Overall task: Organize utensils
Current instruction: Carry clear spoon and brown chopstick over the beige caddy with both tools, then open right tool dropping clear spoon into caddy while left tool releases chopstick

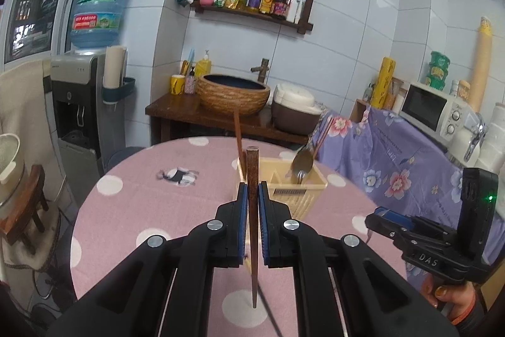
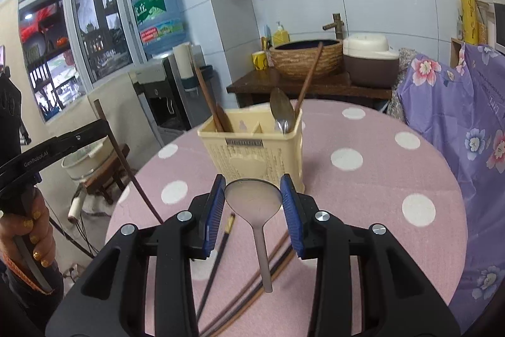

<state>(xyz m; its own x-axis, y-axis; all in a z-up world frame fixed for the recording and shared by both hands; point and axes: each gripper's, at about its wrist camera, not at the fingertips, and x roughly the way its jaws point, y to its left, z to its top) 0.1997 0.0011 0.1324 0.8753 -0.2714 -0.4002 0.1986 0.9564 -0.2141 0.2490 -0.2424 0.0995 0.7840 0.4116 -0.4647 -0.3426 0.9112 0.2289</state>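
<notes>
My left gripper (image 1: 251, 188) is shut on a dark wooden chopstick (image 1: 252, 210), held upright above the pink dotted table (image 1: 142, 195), just before the cream utensil holder (image 1: 300, 188). The left gripper also shows at the left of the right wrist view (image 2: 94, 128) with the chopstick (image 2: 126, 160). My right gripper (image 2: 253, 182) is shut on the bowl of a metal spoon (image 2: 254, 201), handle hanging down, close in front of the holder (image 2: 252, 147). The holder contains a metal spoon (image 2: 282, 112) and wooden chopsticks (image 2: 208, 97). Loose chopsticks (image 2: 221, 245) lie on the table under the right gripper.
A purple floral cloth (image 2: 457, 131) covers furniture right of the table. Behind the table stands a wooden counter with a woven basin (image 2: 306, 57) and a rice cooker (image 2: 369, 59). A water dispenser (image 1: 85, 103) stands at back left. A small stool with a pot (image 2: 91, 166) is left of the table.
</notes>
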